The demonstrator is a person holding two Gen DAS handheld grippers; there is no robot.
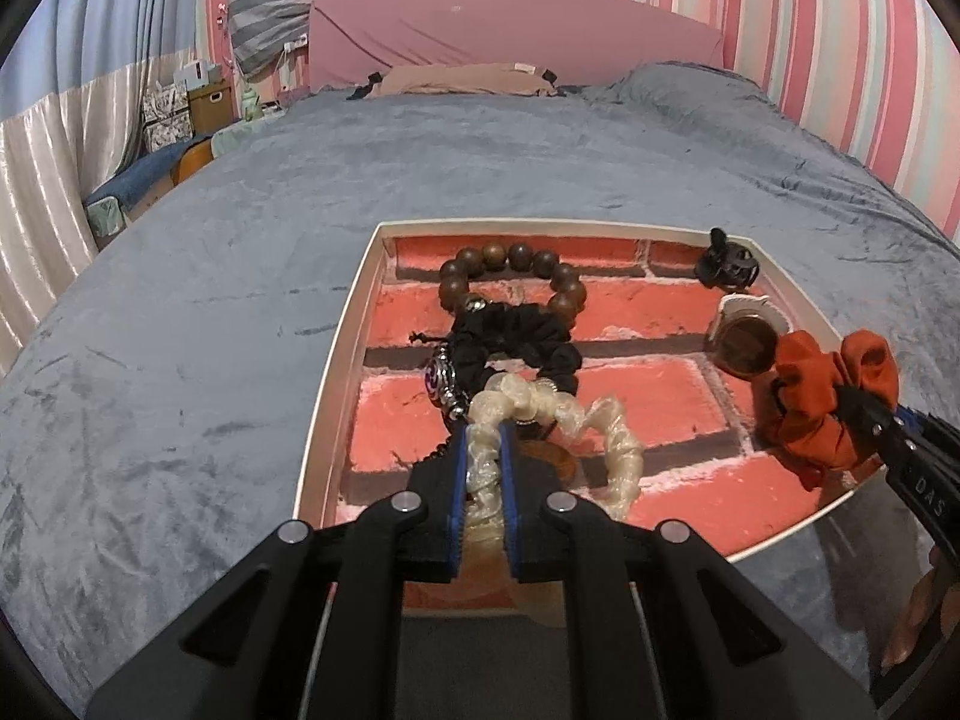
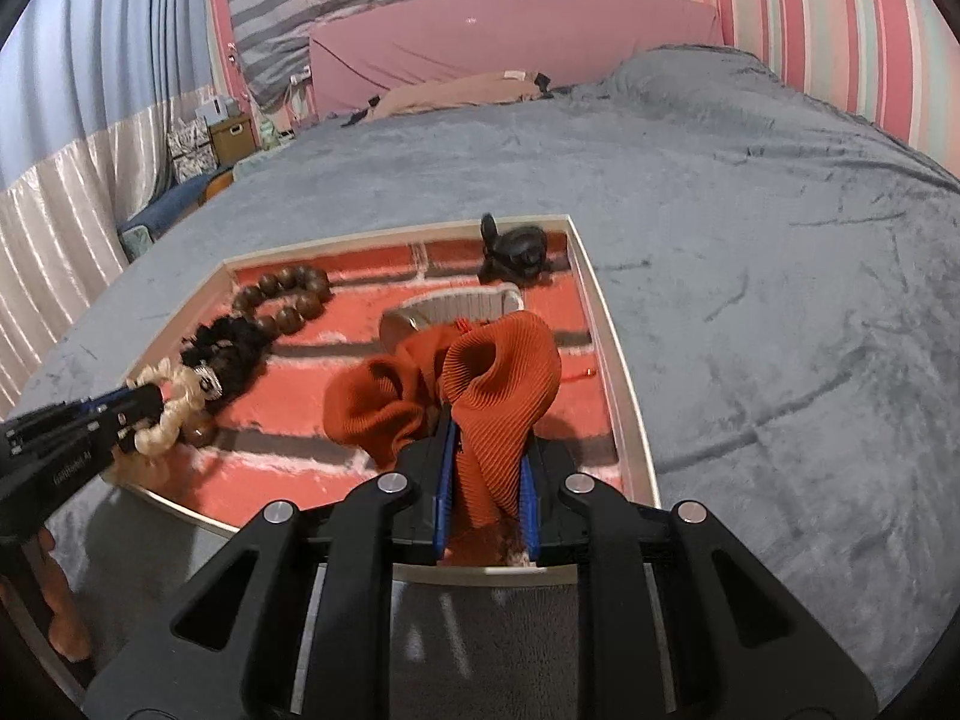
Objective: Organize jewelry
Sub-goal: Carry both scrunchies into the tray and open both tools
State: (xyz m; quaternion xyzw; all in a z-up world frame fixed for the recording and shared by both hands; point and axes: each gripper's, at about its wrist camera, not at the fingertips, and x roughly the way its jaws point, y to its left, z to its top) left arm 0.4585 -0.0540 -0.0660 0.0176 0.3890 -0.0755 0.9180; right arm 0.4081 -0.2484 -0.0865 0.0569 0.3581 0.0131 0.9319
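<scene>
A shallow white-rimmed tray (image 1: 336, 360) with a red brick-pattern floor lies on the grey bed. My left gripper (image 1: 485, 438) is shut on a cream scrunchie (image 1: 618, 450) over the tray's near left part; it shows from the side in the right wrist view (image 2: 162, 420). My right gripper (image 2: 483, 438) is shut on an orange scrunchie (image 2: 498, 378) over the tray's near right part, also seen in the left wrist view (image 1: 816, 396). In the tray lie a brown wooden bead bracelet (image 1: 516, 276), a black scrunchie (image 1: 516, 342), a beaded bracelet with a silver charm (image 1: 441, 384), a watch (image 1: 744, 330) and a black turtle figure (image 1: 729, 267).
The grey velvet bedspread (image 1: 180, 300) spreads around the tray on all sides. A pink headboard (image 1: 510, 30) and a tan pillow (image 1: 462, 78) are at the far end. Curtains and storage boxes (image 1: 204, 96) stand at the far left; a striped wall (image 1: 840, 60) runs along the right.
</scene>
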